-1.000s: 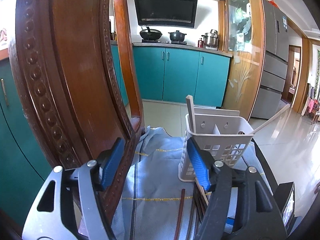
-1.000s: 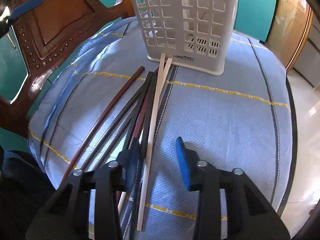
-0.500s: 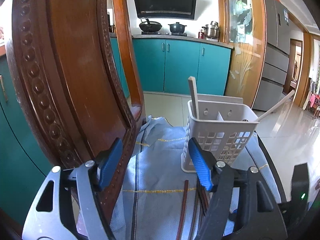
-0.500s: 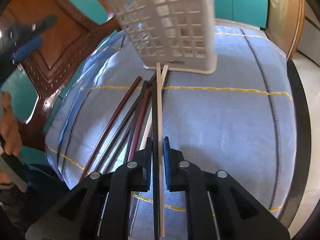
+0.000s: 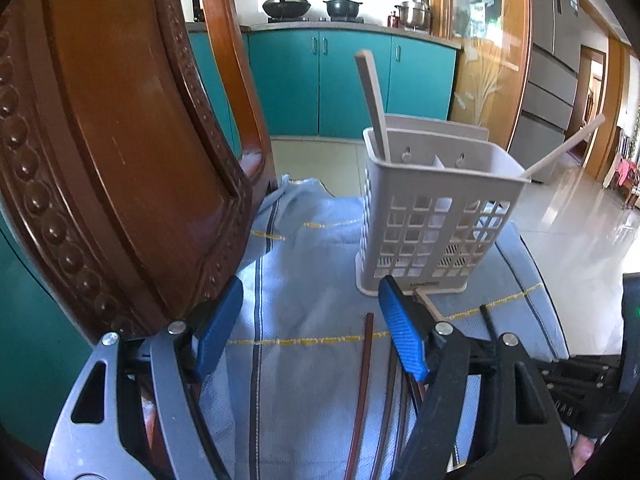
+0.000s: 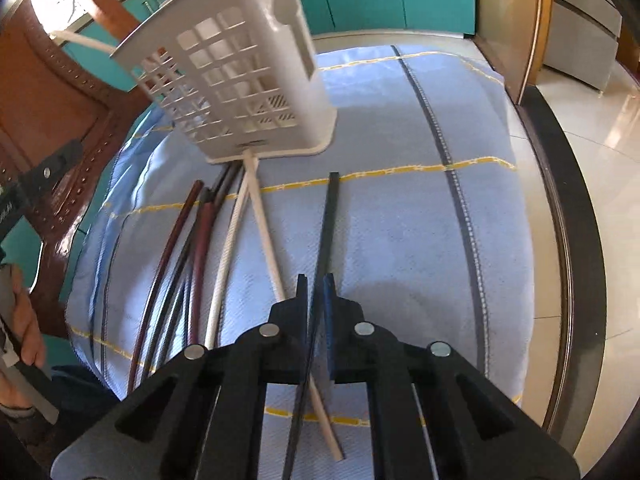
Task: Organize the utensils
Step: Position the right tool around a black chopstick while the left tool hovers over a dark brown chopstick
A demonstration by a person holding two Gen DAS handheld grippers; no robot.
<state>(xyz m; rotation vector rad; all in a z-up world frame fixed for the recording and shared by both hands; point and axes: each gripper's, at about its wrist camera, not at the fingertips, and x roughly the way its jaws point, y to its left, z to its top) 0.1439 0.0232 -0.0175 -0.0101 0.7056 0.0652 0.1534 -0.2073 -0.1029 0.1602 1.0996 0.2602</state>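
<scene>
My right gripper [image 6: 316, 292] is shut on a black chopstick [image 6: 327, 224], which points away over the blue cloth [image 6: 400, 240], to the right of the pile. Two cream chopsticks [image 6: 264, 224] and several dark red and black ones [image 6: 200, 248] lie on the cloth with their far ends at the foot of the white slotted holder [image 6: 240, 92]. My left gripper [image 5: 310, 328] hangs open over the cloth in front of the holder [image 5: 432, 232], with nothing between its fingers. Two cream chopsticks [image 5: 372, 100] stand in the holder. A brown chopstick [image 5: 362, 380] lies below the left gripper.
A carved wooden chair back [image 5: 120, 140] stands close on the left, almost touching the left finger. The table's dark rounded edge [image 6: 568, 240] runs along the right of the cloth. A hand [image 6: 24, 320] shows at the left border. Teal cabinets [image 5: 320, 80] lie beyond.
The right gripper's jaws closed on the black chopstick and swung it right, out of the pile. The left gripper sank and tipped down towards the cloth, staying open.
</scene>
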